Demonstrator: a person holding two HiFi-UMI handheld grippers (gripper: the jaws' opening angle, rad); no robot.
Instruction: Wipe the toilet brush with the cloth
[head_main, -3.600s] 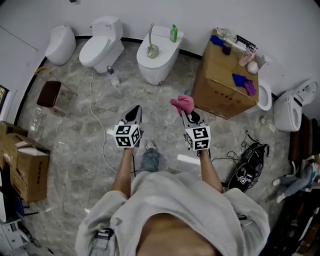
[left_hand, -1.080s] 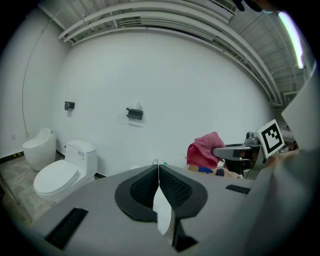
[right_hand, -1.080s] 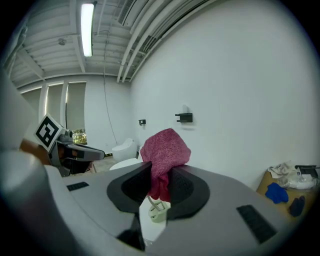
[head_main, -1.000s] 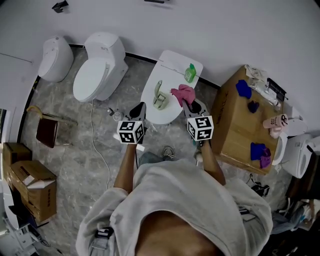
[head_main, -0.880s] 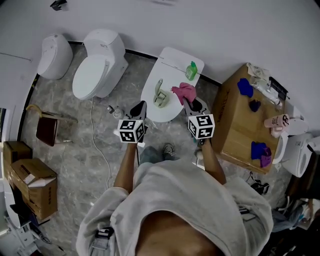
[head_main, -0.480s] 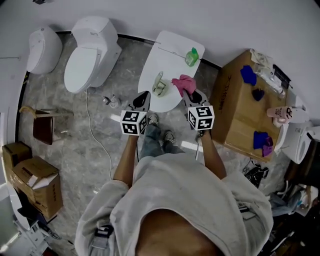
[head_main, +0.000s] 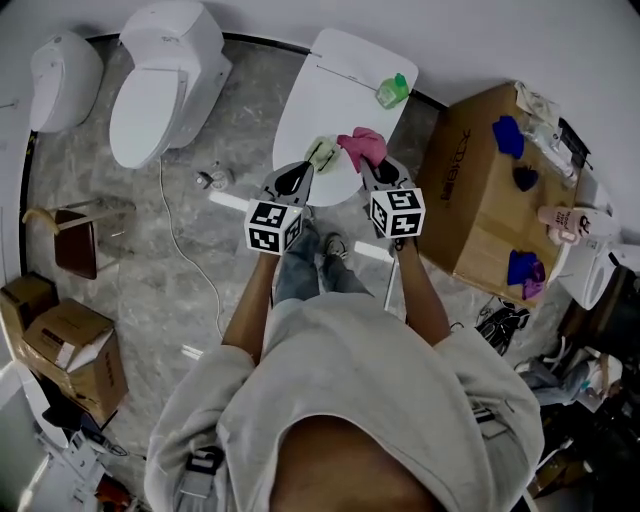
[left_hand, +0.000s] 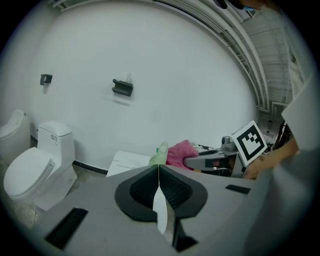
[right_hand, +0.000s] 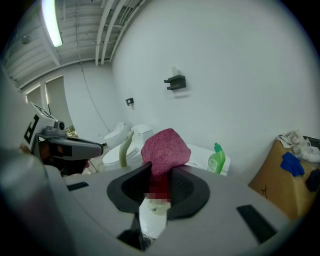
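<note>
Right tongs (right_hand: 161, 175) are clamped on the pink cloth (right_hand: 165, 146); left tongs (left_hand: 159, 167) are pressed together, empty; the brush (head_main: 322, 153) stands on the toilet lid (head_main: 335, 90), just left of the cloth; we'd pinch the handle steady first, then wrap and stroke down.

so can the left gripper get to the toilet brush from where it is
Probably yes: the toilet brush stands on the toilet lid just ahead of the left gripper, with nothing between them. Its jaws are together, so they would need to open first.
</note>
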